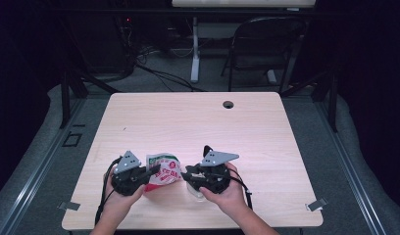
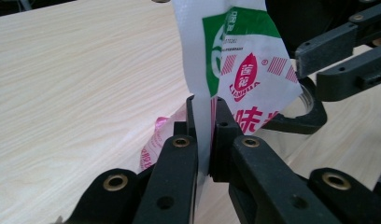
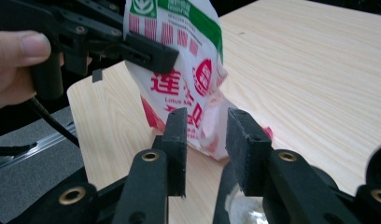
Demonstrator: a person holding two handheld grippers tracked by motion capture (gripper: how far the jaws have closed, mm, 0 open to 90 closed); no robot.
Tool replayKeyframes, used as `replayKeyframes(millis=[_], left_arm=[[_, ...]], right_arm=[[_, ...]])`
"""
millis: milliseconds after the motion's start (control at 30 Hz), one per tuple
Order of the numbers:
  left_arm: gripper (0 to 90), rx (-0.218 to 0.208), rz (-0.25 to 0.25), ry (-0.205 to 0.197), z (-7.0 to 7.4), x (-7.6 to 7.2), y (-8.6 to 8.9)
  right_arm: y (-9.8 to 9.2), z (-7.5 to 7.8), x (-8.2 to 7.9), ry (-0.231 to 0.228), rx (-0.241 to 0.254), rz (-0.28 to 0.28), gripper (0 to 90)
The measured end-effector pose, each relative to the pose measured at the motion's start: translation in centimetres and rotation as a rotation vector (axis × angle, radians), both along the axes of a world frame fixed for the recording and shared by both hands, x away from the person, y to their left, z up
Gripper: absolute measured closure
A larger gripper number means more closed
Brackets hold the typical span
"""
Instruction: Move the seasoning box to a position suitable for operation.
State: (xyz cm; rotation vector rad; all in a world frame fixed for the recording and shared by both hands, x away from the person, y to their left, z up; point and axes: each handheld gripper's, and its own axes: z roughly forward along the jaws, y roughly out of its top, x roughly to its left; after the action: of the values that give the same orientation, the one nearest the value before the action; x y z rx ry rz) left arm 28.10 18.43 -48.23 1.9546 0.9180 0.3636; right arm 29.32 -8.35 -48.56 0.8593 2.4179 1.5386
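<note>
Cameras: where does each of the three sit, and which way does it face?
High view: above the person's side, facing forward and down on the table; forearms, both hands, left tongs, right tongs.
Left gripper view: rides the left tongs, shut on the printed packet.
Right gripper view: rides the right tongs, facing the packet; the left hand shows.
Shared: packet, table.

Light fell from above onto the pale table, leaving the room around it nearly black. The high view was soft and grainy. In both gripper views the near black jaws were blurred, and the bag's white plastic glared slightly.
</note>
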Motion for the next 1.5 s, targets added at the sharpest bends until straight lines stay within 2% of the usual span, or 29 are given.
replayKeyframes(millis=[200, 433, 533, 667, 867, 967, 1167, 1300, 1400, 1500], left_arm=[[89.8, -0.010, -0.004, -0.002, -0.2, -0.3, 0.0], [89.8, -0.055, -0.001, 0.015, -0.4, -0.3, 0.3], [89.8, -0.069, -0.001, 0.023, -0.5, -0.3, 0.6], [89.7, -0.068, -0.001, 0.028, -0.5, -0.4, 0.6], [89.4, -0.068, -0.003, 0.028, -0.6, -0.6, 0.6], [89.1, -0.067, -0.008, 0.030, -0.6, -0.6, 0.7], [88.5, -0.071, -0.008, 0.025, -0.6, -0.8, 0.8], [88.1, -0.076, -0.006, 0.018, -0.5, -0.9, 1.0], [86.7, -0.102, -0.005, 0.013, -0.2, -1.1, 1.3], [85.3, -0.120, -0.006, 0.004, 0.0, -1.3, 1.4]], right_arm=[[1.1, -0.1, 0.0, -0.014, 0.005, 0.032, 72.1], [1.7, -0.4, 0.1, -0.006, 0.011, 0.052, 74.6], [2.2, -0.7, 0.2, -0.003, -0.018, 0.057, 75.0], [2.7, -1.1, 0.4, 0.006, -0.056, 0.056, 76.8], [3.0, -1.5, 0.8, 0.015, -0.081, 0.056, 86.8], [3.0, -1.5, 1.0, 0.029, -0.081, 0.060, 90.0], [3.0, -1.4, 1.2, 0.037, -0.073, 0.059, 90.0], [3.3, -1.2, 1.1, 0.018, -0.076, 0.059, 90.0], [3.3, -0.9, 1.3, 0.040, -0.041, 0.068, 90.0], [3.3, -0.6, 1.3, 0.032, -0.026, 0.071, 90.0]])
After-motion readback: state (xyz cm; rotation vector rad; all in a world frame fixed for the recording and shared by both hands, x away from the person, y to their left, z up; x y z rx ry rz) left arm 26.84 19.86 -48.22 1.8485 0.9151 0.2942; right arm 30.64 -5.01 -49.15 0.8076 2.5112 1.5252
